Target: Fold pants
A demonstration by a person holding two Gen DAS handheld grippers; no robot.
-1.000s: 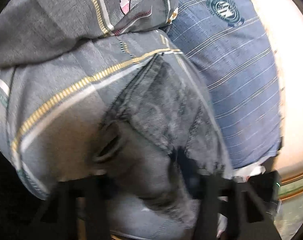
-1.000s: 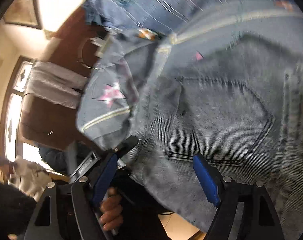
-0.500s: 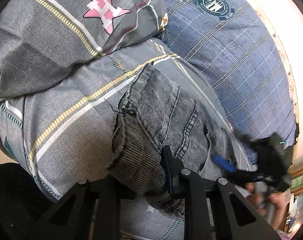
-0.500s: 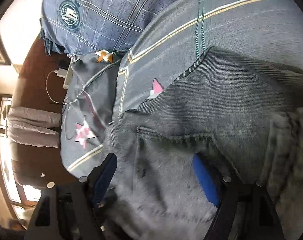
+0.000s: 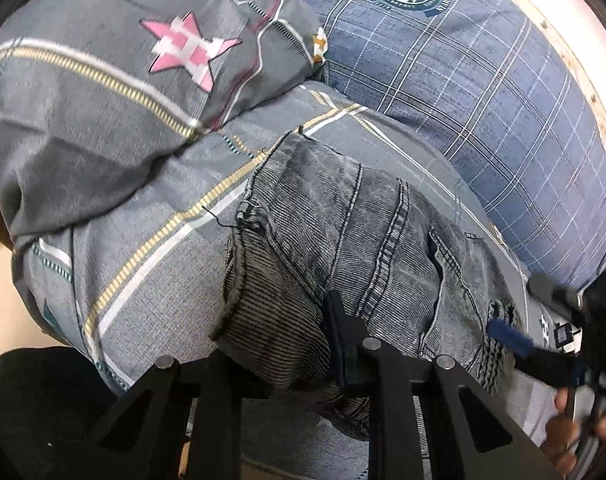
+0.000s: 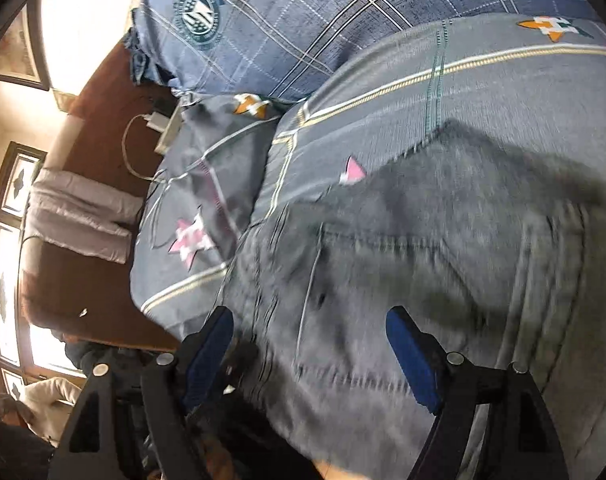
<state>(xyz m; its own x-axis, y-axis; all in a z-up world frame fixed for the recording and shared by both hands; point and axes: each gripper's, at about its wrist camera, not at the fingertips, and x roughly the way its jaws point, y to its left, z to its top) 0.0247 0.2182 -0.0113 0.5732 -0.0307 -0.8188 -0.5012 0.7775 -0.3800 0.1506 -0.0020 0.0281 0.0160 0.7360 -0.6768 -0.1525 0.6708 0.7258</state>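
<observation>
On the bed (image 5: 151,264), the grey pants (image 5: 383,240) lie bunched; left gripper (image 5: 303,344), fingers just closed, pinches a hem fold, right gripper (image 6: 311,356) gapes wide over denim. Best lift evenly, keeping seams aligned, I'd say.

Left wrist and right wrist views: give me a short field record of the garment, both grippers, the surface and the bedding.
garment: grey denim pants, bunched, on the bed
left gripper: shut on a fold of the pants' ribbed edge, after closing down on it
right gripper: open, pads apart over the denim, gripping nothing
surface: grey bedsheet with yellow stripes
bedding: blue plaid pillow behind the pants; grey pillow with a pink star
fold status: not yet folded flat
</observation>
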